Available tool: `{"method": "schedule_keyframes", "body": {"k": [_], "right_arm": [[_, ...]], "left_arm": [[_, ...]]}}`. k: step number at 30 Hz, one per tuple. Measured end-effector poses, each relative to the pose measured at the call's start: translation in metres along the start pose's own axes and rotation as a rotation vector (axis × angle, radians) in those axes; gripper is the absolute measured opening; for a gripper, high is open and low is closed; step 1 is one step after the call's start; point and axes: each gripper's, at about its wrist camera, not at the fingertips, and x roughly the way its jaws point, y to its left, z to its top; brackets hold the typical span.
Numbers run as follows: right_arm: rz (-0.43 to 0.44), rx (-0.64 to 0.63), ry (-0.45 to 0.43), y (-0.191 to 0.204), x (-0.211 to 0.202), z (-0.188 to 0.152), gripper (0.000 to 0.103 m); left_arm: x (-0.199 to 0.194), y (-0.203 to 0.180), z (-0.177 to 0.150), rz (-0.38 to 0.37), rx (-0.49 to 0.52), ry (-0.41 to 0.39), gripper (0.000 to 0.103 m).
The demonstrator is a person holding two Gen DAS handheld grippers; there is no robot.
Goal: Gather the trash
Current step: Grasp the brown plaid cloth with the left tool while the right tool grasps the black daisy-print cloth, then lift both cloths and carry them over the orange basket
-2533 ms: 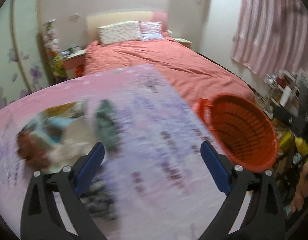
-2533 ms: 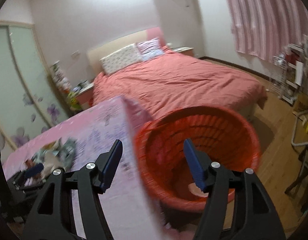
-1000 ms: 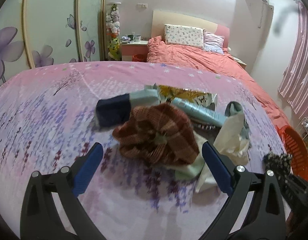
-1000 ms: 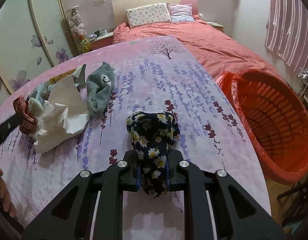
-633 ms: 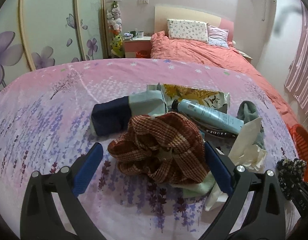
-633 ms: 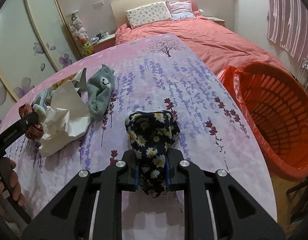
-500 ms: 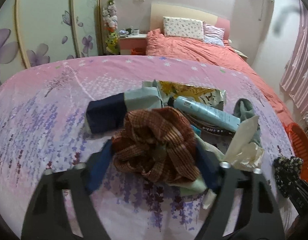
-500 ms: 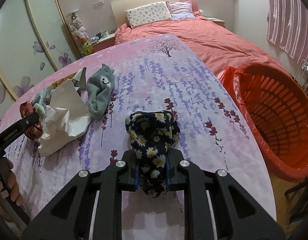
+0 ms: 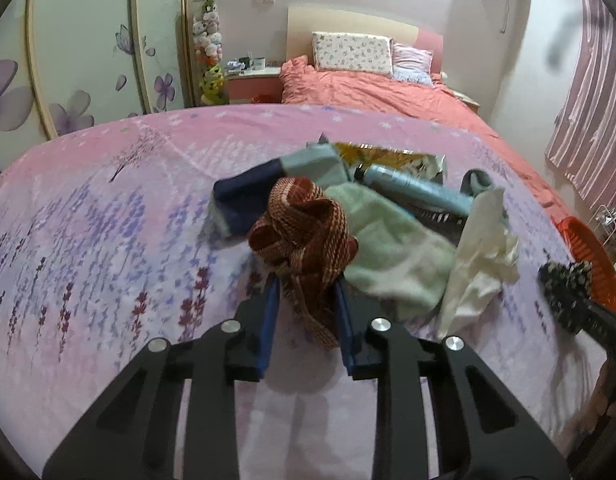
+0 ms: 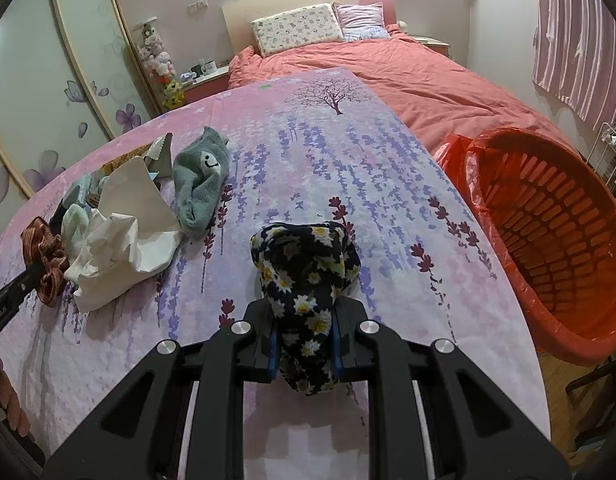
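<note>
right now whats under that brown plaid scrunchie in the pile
The brown plaid scrunchie overlaps a pale green cloth and a navy and teal sock. Anything directly beneath it is covered.

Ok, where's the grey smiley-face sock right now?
In the right wrist view the grey smiley-face sock lies on the table's left side, just right of the crumpled white tissue, beyond the held floral cloth.
</note>
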Motion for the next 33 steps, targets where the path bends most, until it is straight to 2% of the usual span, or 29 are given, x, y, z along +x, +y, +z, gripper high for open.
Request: {"method": "schedule_keyframes", "body": {"k": [3,6,17,33], "right_arm": [[-0.004,-0.003,0.000,0.001,0.000,0.000,0.018],[-0.004,-0.003,0.000,0.001,0.000,0.000,0.018],[-0.003,-0.002,0.000,0.001,0.000,0.000,0.021],[0.001,0.004,-0.001,0.001,0.000,-0.001,0.022]], "left_arm": [[0.004,0.001,-0.001,0.013,0.001,0.005,0.043],[0.012,0.001,0.002,0.011,-0.013,0.012,0.046],[0.031,0.006,0.006,-0.020,-0.082,0.063,0.044],[0.032,0.017,0.007,-0.045,-0.135,0.054,0.042]]}}
